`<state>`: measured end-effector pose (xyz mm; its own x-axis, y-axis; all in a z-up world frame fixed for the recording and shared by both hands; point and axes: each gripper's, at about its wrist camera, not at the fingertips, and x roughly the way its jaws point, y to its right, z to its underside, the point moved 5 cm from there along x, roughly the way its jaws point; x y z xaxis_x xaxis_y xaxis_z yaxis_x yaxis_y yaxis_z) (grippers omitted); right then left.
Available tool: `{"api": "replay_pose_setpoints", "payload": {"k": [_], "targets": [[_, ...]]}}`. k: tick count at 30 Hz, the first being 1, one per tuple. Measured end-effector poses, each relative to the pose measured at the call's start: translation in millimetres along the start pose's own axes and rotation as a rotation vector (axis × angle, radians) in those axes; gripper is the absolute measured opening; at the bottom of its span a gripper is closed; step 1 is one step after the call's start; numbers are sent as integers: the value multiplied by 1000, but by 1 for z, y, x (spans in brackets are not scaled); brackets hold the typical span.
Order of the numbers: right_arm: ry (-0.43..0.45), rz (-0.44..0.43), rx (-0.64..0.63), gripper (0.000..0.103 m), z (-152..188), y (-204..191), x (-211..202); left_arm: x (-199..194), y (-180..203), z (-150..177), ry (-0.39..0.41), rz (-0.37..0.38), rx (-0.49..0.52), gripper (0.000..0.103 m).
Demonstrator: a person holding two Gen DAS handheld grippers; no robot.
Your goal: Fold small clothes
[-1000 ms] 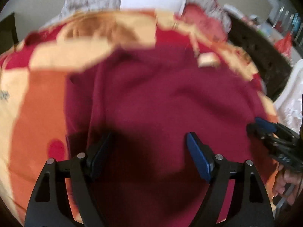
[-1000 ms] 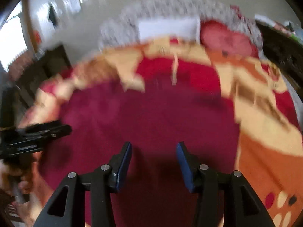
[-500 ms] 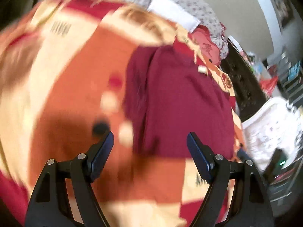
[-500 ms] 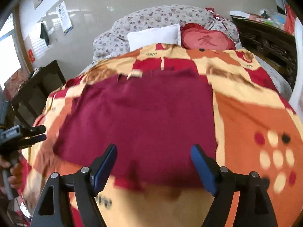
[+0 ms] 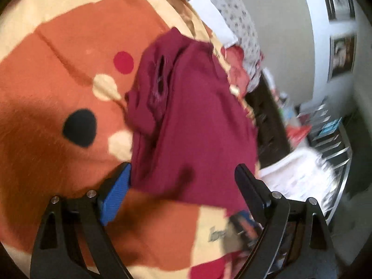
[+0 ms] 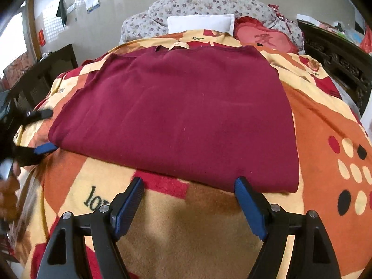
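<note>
A maroon garment (image 6: 181, 111) lies flat and folded into a broad rectangle on the orange, red and cream blanket (image 6: 325, 121). My right gripper (image 6: 189, 182) hovers open just short of the garment's near edge, nothing between its blue pads. My left gripper (image 6: 45, 131) shows at the garment's left side, held by a hand (image 6: 7, 186). In the left wrist view, tilted and blurred, the garment (image 5: 197, 116) has a bunched fold (image 5: 153, 97) on one side. The left gripper (image 5: 183, 174) is opening its jaws; the garment's near corner sits in the gap, and the pads do not press it.
At the head of the bed lie a white pillow (image 6: 200, 23), a red heart cushion (image 6: 262, 38) and floral bedding (image 6: 209, 4). Carved dark wooden furniture (image 6: 337, 58) runs along the right side, and a dark rail (image 6: 41, 74) stands at the left.
Both grippers drew back from above the garment to its edges. The right jaws spread wider. The left gripper rolled and swung round to the garment's left side.
</note>
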<state>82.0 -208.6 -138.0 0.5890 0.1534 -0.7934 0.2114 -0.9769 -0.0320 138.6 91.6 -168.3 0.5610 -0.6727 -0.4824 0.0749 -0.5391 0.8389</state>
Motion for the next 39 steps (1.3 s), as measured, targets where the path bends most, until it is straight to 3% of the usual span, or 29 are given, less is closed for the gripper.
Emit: {"api": "replay_pose_setpoints", "payload": {"k": [6, 11, 16, 17, 19, 20, 22, 23, 27, 29, 31, 35, 37, 39], "targets": [[-1, 0, 0, 78, 1, 1, 0, -8, 11, 4, -18, 154, -57, 88], [-4, 7, -4, 79, 0, 0, 2, -1, 6, -10, 20, 110, -60, 88], [-5, 16, -11, 79, 1, -2, 2, 12, 19, 1, 5, -39, 104, 87], [-4, 16, -11, 79, 1, -2, 2, 13, 20, 2, 12, -62, 132, 84], [6, 21, -7, 78, 1, -2, -1, 9, 13, 1, 46, -96, 125, 66], [22, 34, -7, 78, -1, -2, -5, 9, 7, 0, 59, -99, 112, 63], [39, 23, -10, 78, -12, -6, -19, 9, -5, 0, 96, -131, 122, 34], [56, 0, -13, 78, -22, -11, -27, 10, -8, 1, 109, -144, 144, 31], [113, -101, -36, 78, -85, -38, -52, 7, -18, -5, 131, -78, 82, 31], [64, -209, -39, 78, -121, -59, -41, 9, -18, -4, 140, -86, 101, 31], [-53, -343, -53, 78, -153, -88, -15, 8, -16, 4, 152, -116, 136, 30], [-196, -474, -31, 78, -207, -143, 42, 9, -13, 9, 161, -162, 180, 23], [-295, -486, 21, 78, -219, -161, 74, 6, -17, 10, 162, -151, 173, 22], [-383, -405, 42, 78, -230, -177, 111, 4, -19, 11, 160, -136, 163, 22]]}}
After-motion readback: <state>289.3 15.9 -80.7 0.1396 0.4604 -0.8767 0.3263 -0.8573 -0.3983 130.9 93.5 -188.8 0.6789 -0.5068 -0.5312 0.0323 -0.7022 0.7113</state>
